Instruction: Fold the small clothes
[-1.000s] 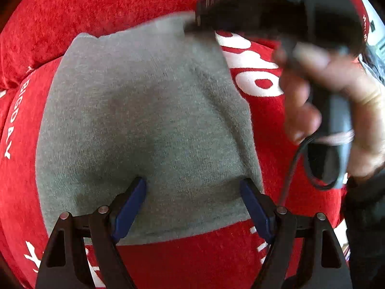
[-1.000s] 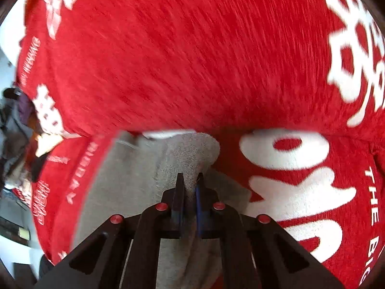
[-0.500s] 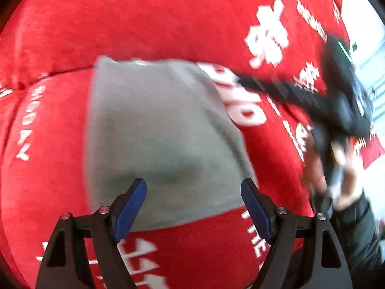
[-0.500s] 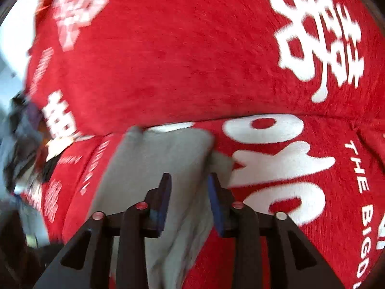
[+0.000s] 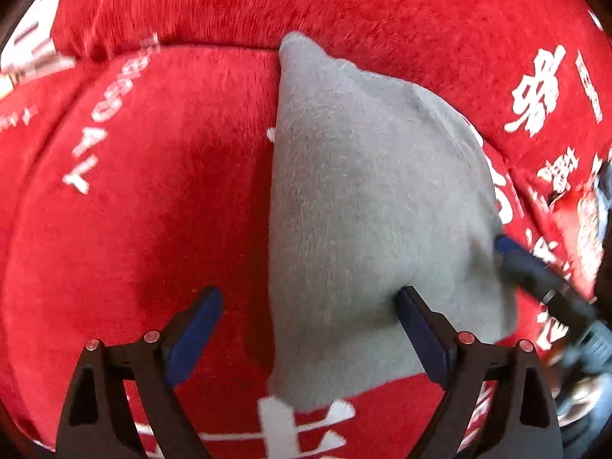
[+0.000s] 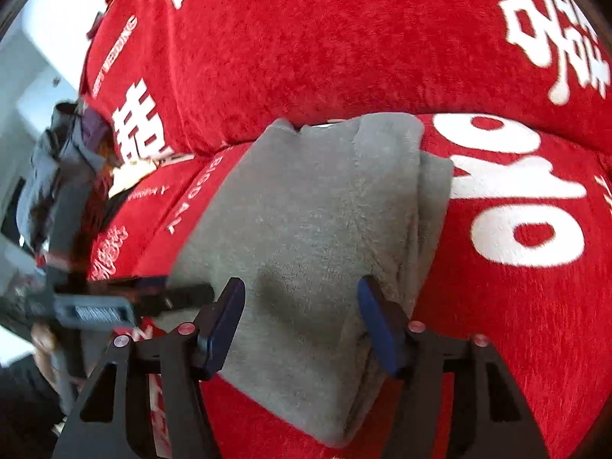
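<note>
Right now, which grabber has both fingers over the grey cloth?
The right gripper; the left gripper has one finger over the red cover. Both jaws have just been opening, gripping nothing.

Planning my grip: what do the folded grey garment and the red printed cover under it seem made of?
Folded grey garment: soft matte knit, maybe fleece or cotton; fuzzy nap, thick rounded edges.
Red printed cover: plush velvety pile, likely synthetic; streaky brushed sheen, white printed lettering.

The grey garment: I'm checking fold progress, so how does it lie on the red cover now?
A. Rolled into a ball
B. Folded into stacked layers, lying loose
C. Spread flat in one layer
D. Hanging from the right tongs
B: the grey garment shows stacked edges on its right side, and the right tongs stand open over it, gripping nothing.
</note>
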The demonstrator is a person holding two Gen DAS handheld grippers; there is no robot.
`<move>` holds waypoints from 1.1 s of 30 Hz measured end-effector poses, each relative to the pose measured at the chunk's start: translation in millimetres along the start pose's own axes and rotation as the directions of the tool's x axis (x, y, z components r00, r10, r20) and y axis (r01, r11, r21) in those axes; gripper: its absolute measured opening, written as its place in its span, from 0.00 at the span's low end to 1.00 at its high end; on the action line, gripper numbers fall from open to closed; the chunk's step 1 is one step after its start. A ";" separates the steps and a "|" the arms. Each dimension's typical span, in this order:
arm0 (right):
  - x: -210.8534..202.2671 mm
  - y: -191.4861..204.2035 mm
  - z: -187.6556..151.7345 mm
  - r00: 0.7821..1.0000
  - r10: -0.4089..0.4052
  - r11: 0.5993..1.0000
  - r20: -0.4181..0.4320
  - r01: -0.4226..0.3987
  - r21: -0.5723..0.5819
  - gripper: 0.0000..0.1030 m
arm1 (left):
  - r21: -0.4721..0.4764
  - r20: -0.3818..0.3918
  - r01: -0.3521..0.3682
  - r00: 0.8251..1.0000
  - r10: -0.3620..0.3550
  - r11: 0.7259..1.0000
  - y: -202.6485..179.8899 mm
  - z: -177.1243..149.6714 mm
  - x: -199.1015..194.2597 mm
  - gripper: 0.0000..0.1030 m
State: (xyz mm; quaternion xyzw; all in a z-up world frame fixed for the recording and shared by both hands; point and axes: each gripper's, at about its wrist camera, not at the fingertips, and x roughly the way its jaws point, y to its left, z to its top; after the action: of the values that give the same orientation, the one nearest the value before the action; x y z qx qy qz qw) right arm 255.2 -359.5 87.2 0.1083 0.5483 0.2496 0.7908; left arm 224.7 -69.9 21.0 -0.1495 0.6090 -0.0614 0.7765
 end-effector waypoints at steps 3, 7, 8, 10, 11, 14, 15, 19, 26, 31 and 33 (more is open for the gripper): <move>-20.4 15.2 -4.2 0.997 -0.055 0.998 0.046 0.056 -0.015 0.69 | 0.043 0.061 -0.053 0.997 0.050 0.998 -2.9 -8.4 -15.5 0.90; -22.7 28.8 -30.3 0.997 -0.074 0.996 0.022 0.075 -0.050 0.74 | 0.099 0.071 -0.156 0.986 0.149 0.983 -8.1 -13.4 -6.2 0.90; -12.3 29.3 -36.0 0.994 -0.106 0.993 -0.021 0.104 -0.051 0.74 | 0.101 0.064 -0.157 0.986 0.151 0.982 -6.9 -14.4 -1.7 0.90; 1.3 22.7 -46.7 0.984 -0.158 0.987 -0.083 0.155 -0.039 0.74 | 0.093 0.064 -0.152 0.987 0.147 0.984 -7.6 -17.3 -0.4 0.90; 4.3 18.1 -52.8 0.977 -0.192 0.981 -0.097 0.191 -0.023 0.74 | 0.092 0.066 -0.152 0.987 0.146 0.984 -6.7 -17.6 -1.6 0.90; -4.8 9.1 -60.0 0.980 -0.157 0.986 -0.123 0.163 0.042 0.74 | 0.125 0.089 -0.173 0.983 0.163 0.977 -10.1 -15.7 -9.2 0.90; -9.7 9.5 -60.9 0.981 -0.160 0.986 -0.112 0.165 0.039 0.74 | 0.134 0.101 -0.183 0.980 0.171 0.974 -12.4 -18.6 -10.6 0.90; -41.8 7.7 -48.4 0.980 -0.195 0.980 -0.034 0.197 0.039 0.77 | 0.173 0.136 -0.195 0.976 0.172 0.965 -17.2 -14.2 -23.1 0.90; -43.6 -20.7 13.7 0.990 -0.138 0.974 0.026 0.130 0.187 0.81 | 0.054 0.067 -0.028 0.997 0.025 0.998 5.1 46.1 -14.1 0.90; 2.7 -42.4 41.7 0.991 -0.114 0.958 -0.065 0.127 0.259 0.81 | -0.042 -0.008 0.060 0.998 -0.061 0.997 18.0 86.8 9.0 0.90; 18.3 -47.7 45.9 0.990 -0.101 0.957 -0.098 0.124 0.262 0.81 | -0.041 -0.044 0.113 0.992 -0.115 0.993 15.8 95.3 18.8 0.90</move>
State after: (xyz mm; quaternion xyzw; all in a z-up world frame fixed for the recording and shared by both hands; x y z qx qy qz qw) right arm 315.7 -386.1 68.3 0.1721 0.6150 0.1321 0.7581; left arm 319.9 -45.1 19.1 -0.1974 0.6184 -0.0974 0.7544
